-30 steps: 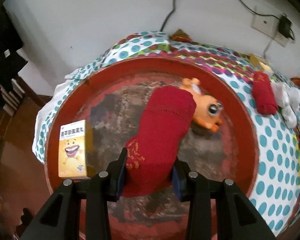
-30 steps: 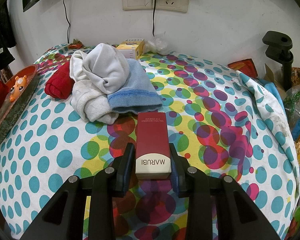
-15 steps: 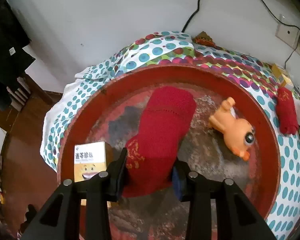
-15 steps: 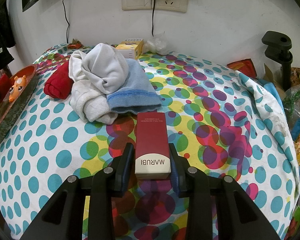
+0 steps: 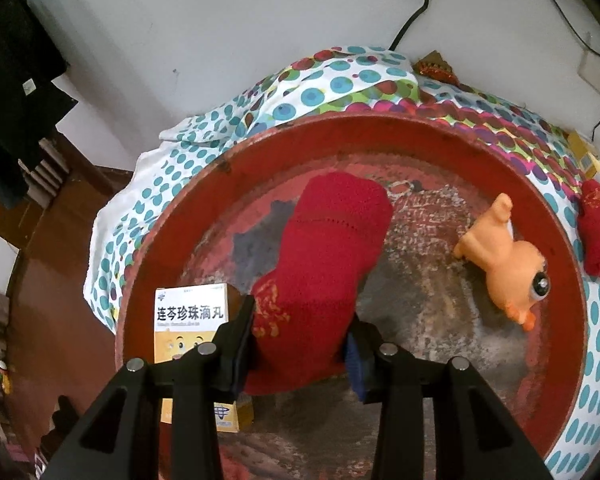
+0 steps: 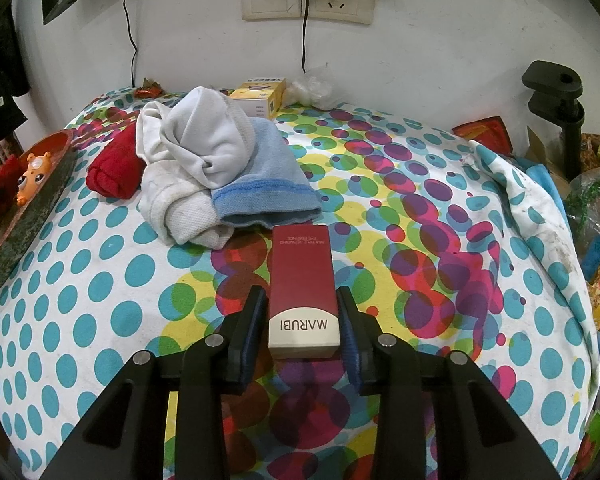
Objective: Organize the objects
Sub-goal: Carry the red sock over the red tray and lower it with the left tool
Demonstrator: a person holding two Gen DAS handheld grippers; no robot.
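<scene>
Your left gripper (image 5: 300, 344) has just been easing open, though its pads still touch the red knitted sock (image 5: 324, 264) between them. The sock's long axis runs straight ahead, over the round red worn tray (image 5: 420, 128). Tray also holds an orange plastic toy animal (image 5: 504, 260) and a white-yellow cardboard medicine box (image 5: 190, 324). Your right gripper (image 6: 302, 328), also just loosening, straddles the dark red MARUBI carton (image 6: 302, 276) on the spotted cloth (image 6: 100, 280); slight gaps at both pads.
</scene>
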